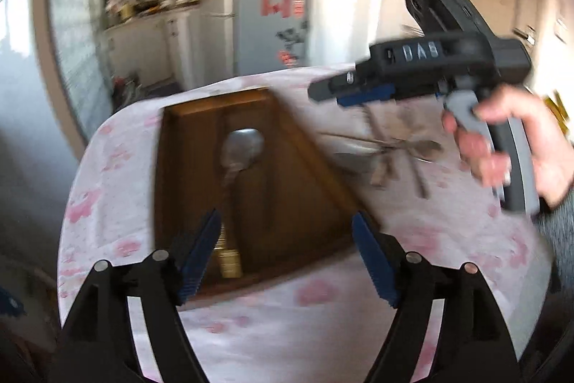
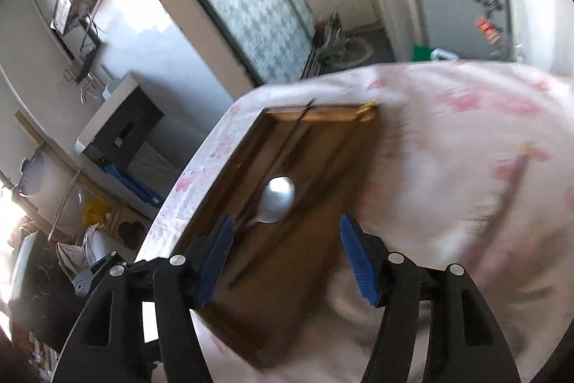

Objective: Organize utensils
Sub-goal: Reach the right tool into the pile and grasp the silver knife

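While both views were motion-blurred, the layout could still be read.

Left wrist view: the left tool [image 1: 285,253] stood released, jaws spread wide w/ nothing between them, above the near end of the wooden tray [image 1: 287,139]. One spoon [image 1: 242,146] lay lengthwise in a middle compartment, bowl toward the far end. To the right of the tray, on the cloth-covered surface [image 1: 251,329], a loose pile of utensils [image 1: 391,149] lay crossed over one another; individual types could not be told. The right tool [image 1: 333,92] was held by a hand [image 1: 502,146] just above that pile; its jaw gap was unclear here.

Right wrist view: the right tool [image 2: 287,257] showed jaws apart & empty, over the tray [image 2: 323,167] w/ the spoon [image 2: 278,200] ahead of its tips. A thin stick-like item [image 2: 509,182] lay on the cloth at right, too blurred to name.

Judgement: next step is prob. a pick from the pile. Done well, it means taking one top-lying piece only, by its handle, crosswise to the jaws, & laying it parallel to the dividers, sorted by type.
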### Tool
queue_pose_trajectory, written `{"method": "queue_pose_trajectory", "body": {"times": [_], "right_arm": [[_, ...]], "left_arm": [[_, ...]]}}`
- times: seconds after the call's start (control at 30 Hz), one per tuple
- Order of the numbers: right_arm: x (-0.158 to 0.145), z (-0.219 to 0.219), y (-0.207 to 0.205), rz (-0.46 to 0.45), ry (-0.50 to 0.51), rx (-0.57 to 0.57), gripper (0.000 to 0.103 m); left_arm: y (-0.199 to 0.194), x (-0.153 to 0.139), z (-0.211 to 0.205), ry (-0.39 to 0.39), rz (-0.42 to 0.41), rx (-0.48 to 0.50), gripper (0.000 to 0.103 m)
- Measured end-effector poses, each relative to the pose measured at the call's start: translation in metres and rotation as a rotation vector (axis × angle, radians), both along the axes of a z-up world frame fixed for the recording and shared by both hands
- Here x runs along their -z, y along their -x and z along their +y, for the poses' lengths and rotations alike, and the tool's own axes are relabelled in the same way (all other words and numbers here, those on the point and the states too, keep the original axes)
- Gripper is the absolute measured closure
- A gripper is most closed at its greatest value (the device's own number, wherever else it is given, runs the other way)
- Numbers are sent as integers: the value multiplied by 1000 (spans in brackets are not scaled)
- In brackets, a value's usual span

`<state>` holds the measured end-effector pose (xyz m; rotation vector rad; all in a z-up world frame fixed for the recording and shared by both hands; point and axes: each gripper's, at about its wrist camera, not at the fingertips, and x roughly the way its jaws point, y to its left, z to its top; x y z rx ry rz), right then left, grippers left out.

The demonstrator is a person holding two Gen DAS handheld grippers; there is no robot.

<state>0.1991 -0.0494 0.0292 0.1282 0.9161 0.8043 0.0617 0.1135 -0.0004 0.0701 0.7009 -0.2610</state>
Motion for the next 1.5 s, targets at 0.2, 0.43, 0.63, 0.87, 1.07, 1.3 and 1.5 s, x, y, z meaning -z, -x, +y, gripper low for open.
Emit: {"method": "queue_pose_trajectory", "body": {"times": [0.2,0.43,0.63,0.87,1.07,1.3,1.5], "right_arm": [[-1,-89,1,-18,32,104,40],[30,-148,-3,42,7,174,42],[43,-156,-15,84,-54,175,62],[61,-141,-46,149,-67,175,64],[76,-126,-63,200,-34,155,69],[82,-122,-64,235,-39,153,93],[75,-131,-58,229,-116,155,99]], "left_arm": [[-6,6,-64,18,38,164,23],[-28,23,-126,17,93,257,23],[-48,31,-140,18,122,264,42],[-68,45,-150,22,184,251,47],[-73,48,-158,-3,200,271,48],[-74,47,-165,-48,192,273,47],[-77,47,-170,-55,192,259,47]]}}
